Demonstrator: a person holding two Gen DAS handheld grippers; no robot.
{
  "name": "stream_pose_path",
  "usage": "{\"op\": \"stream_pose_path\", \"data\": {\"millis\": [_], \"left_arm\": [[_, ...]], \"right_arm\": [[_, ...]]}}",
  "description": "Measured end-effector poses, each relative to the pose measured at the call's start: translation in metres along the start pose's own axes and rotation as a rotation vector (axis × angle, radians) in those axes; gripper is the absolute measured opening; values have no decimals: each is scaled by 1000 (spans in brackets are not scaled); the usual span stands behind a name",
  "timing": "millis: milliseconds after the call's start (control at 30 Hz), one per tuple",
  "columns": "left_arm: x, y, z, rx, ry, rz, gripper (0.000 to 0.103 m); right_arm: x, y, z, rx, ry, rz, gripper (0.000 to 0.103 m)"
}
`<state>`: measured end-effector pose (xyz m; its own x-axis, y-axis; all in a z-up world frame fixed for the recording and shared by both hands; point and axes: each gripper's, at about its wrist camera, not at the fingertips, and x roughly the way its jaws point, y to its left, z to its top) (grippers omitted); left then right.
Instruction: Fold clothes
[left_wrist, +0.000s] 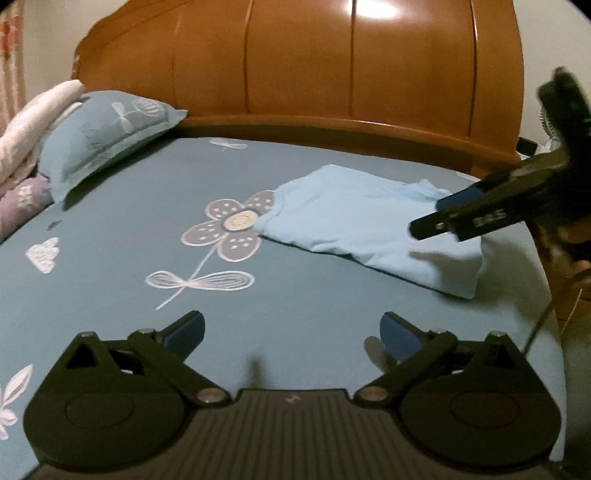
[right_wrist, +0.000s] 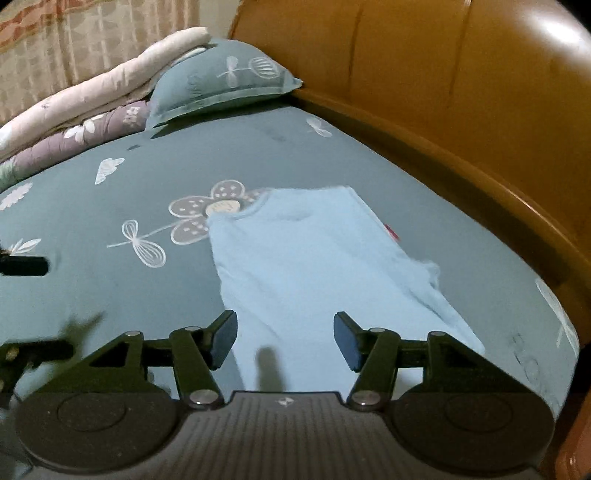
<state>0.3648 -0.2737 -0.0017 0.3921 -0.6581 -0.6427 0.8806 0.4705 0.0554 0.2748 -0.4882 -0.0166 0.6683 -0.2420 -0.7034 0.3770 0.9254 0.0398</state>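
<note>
- While the left gripper (left_wrist: 291, 332) hovers over bare bedsheet (left_wrist: 110, 280) with fingers spread and empty, the light blue shirt (left_wrist: 369, 225) lies as a flat rectangle near the headboard (left_wrist: 295, 62), beside a printed flower (left_wrist: 236, 221); the right gripper (left_wrist: 439, 218) hangs over its near end (grip unclear from this side).
- From the right wrist, that gripper (right_wrist: 284, 339) is open and empty above the shirt (right_wrist: 314, 258), well placed to pinch the near edge; a ragged flap sticks out along the shirt's right side, so it could be mid-fold or nearly finished.
</note>
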Motion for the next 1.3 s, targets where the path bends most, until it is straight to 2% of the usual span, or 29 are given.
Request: {"op": "stream_pose_path", "data": {"millis": [133,233,433,567,733,867,967,1100,1300], "left_arm": [[-9,5,-8,-22,8,-1,101],[-10,6,-13,-19,16,-11,101],[-21,3,-11,-13,-27,13,101],[-39,7,-11,0,-71,1,101],[-65,15,-15,-13,-129,-29,101],[-77,22,-20,-21,-161,-46,101],[-81,26,-22,-31,-163,-55,101],[-87,31,-24,-44,-167,-66,101],[-100,28,-14,-52,-152,-21,101]], "right_arm": [[21,-4,-13,35,110,-51,64],[10,-2,-11,79,95,-45,68],[-3,15,2,66,104,-111,72],[-4,20,3,80,127,-135,75],[4,21,-3,163,191,-166,75],[-23,43,2,157,156,-160,83],[-45,62,2,119,142,-192,87],[-62,74,3,114,131,-191,87],[-74,69,1,170,116,-165,88]]}}
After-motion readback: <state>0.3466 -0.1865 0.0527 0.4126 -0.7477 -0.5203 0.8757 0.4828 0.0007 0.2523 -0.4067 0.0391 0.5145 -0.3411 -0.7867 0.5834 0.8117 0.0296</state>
